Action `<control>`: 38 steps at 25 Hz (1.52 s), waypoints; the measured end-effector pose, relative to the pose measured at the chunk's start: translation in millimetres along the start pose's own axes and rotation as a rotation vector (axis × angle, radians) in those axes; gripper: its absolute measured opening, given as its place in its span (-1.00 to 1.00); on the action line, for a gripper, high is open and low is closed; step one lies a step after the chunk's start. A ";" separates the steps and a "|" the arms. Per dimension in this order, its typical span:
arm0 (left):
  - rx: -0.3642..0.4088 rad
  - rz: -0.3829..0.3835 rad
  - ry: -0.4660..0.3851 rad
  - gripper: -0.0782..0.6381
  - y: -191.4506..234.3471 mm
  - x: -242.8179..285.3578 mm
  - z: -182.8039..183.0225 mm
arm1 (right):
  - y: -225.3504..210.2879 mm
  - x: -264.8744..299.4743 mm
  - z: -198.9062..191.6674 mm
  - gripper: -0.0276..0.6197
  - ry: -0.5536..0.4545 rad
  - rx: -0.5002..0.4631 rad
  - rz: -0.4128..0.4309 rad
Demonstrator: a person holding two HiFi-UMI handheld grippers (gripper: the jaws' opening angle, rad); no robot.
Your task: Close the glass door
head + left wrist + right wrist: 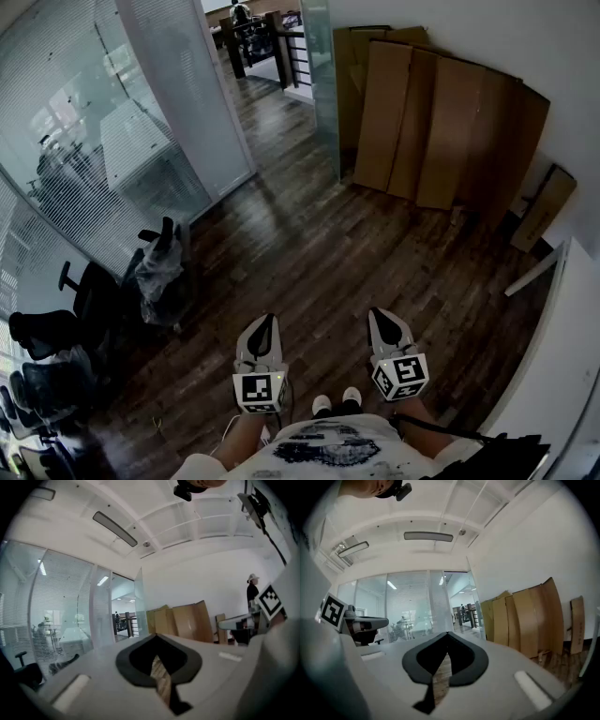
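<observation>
The glass door (319, 75) stands swung open at the far end of the wooden floor, edge-on beside the cardboard; in the left gripper view it is the pale pane (139, 604) left of the cardboard. A frosted glass wall (183, 103) runs along the left of the doorway. Both grippers are held close to the person's body, level and pointing toward the doorway, far from the door. My left gripper (265, 324) (157, 637) has its jaws together with nothing between them. My right gripper (382, 319) (447, 633) is likewise shut and empty.
Large cardboard sheets (441, 122) lean on the right wall just past the door. Black office chairs (56, 347) and a chair with a bag (161, 267) stand by the glass wall at left. A white panel (562, 356) lies at right. A person (252, 590) stands to the right.
</observation>
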State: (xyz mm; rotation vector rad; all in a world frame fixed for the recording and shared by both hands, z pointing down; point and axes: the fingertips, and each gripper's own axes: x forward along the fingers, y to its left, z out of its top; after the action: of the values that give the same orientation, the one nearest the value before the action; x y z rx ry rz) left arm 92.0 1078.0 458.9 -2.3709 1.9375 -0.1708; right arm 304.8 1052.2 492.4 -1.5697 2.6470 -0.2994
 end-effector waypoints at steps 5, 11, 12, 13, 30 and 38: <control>-0.014 -0.028 0.022 -0.78 -23.3 13.1 1.5 | -17.6 -3.0 3.0 -0.90 -0.001 0.004 -0.005; -0.004 0.001 0.055 -0.77 -24.9 21.4 -7.6 | -28.2 -0.8 3.0 -0.90 -0.012 0.017 -0.001; -0.012 0.003 0.069 -0.77 -25.7 22.9 -9.2 | -29.6 0.2 2.9 -0.89 -0.011 0.024 0.001; -0.020 0.004 0.077 -0.78 -26.8 25.1 -8.2 | -31.1 1.7 2.9 -0.89 -0.010 0.030 0.005; -0.011 0.000 0.050 -0.77 -61.1 59.6 0.7 | -80.4 3.4 7.5 -0.89 -0.033 0.041 -0.003; -0.024 -0.018 0.059 -0.77 -65.4 90.3 -9.8 | -103.0 20.1 0.4 -0.89 -0.008 0.041 -0.024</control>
State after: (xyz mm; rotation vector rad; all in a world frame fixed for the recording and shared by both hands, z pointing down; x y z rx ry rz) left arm 171.9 1002.7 480.5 -2.4258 1.9558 -0.2224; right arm 384.2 986.5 512.7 -1.5880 2.6007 -0.3450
